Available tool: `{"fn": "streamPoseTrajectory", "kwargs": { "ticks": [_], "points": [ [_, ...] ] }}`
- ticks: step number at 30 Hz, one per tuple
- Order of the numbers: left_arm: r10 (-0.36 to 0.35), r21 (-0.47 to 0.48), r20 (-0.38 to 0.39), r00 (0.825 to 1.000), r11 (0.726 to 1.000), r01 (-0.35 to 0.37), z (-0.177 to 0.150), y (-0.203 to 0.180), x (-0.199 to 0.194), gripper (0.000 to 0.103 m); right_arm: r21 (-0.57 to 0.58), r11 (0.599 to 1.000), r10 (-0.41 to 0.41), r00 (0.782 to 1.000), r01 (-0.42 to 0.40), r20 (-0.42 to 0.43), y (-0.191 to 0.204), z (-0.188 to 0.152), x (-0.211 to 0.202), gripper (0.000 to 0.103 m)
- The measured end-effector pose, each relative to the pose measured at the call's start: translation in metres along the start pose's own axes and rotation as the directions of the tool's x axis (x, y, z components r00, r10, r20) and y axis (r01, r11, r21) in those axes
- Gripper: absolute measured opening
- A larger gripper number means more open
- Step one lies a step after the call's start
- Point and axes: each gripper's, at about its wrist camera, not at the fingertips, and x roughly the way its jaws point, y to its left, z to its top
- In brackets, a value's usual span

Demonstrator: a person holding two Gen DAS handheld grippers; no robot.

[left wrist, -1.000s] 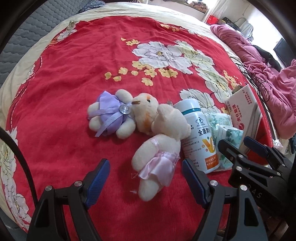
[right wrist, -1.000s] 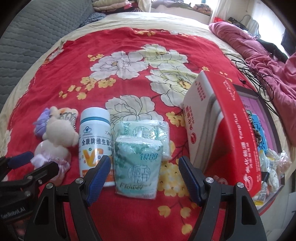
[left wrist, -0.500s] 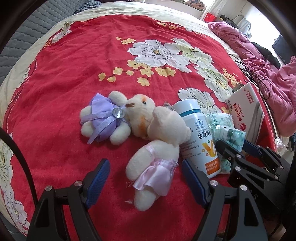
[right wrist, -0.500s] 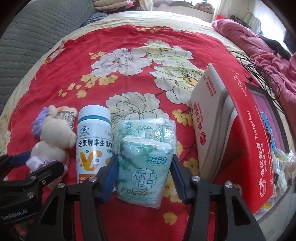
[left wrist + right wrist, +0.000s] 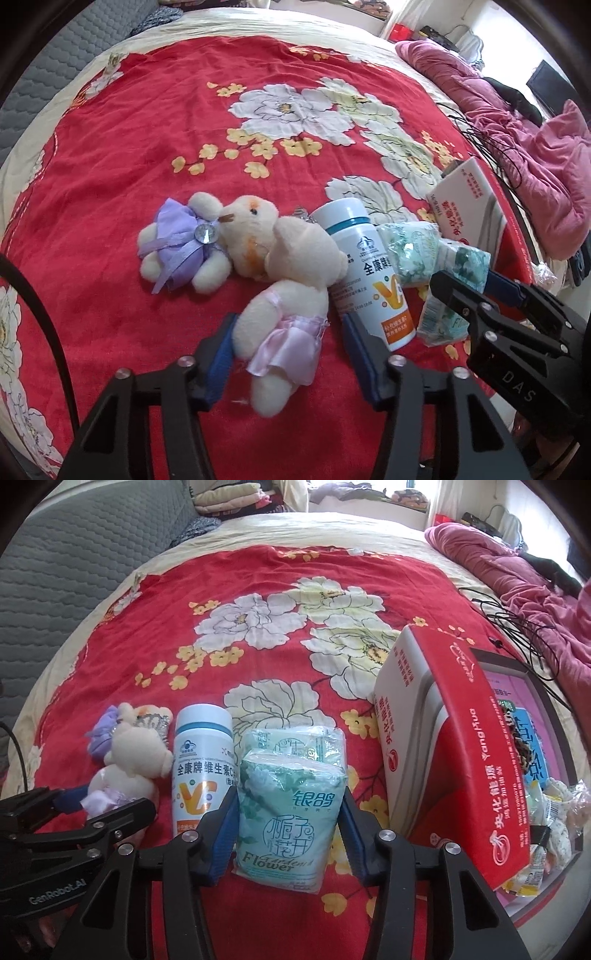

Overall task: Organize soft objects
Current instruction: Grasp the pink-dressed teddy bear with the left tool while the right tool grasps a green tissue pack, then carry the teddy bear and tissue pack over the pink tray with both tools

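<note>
Left gripper (image 5: 286,354): jaws spread around the pink-skirted plush bear (image 5: 291,310), lower centre; contact unclear.
Right gripper (image 5: 288,836): pinching the green tissue pack (image 5: 290,812), lower centre.
Vitamin bottle (image 5: 197,771): lying just left of the pack.

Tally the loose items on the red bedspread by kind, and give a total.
Plush bears: 2, purple-dressed bear and pink-skirted bear
Tissue packs: 2, front tissue pack and rear tissue pack
Vitamin bottles: 1, vitamin bottle
Red boxes: 1, red box
Total: 6
</note>
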Motion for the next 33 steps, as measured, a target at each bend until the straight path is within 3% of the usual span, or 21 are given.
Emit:
{"fn": "streamPoseTrajectory", "kwargs": {
  "ticks": [1, 10, 33],
  "points": [
    [-0.004, -0.003, -0.001, 1.000, 1.000, 0.004, 0.000, 0.000, -0.001, 0.042, 0.002, 1.000, 0.001, 1.000, -0.001, 0.003, 0.000, 0.001, -0.002, 0.052],
    [-0.009, 0.016, 0.047, 0.999, 1.000, 0.009, 0.000, -0.004, -0.028, 0.035, 0.002, 1.000, 0.013, 0.999, -0.013, 0.029, 0.000, 0.001, -0.020, 0.052],
    [-0.037, 0.062, 0.177, 0.984, 0.998, 0.026, 0.003, -0.047, -0.110, 0.032, 0.060, 0.997, 0.044, 0.984, -0.055, 0.174, -0.033, 0.003, -0.102, 0.052]
  ]
}}
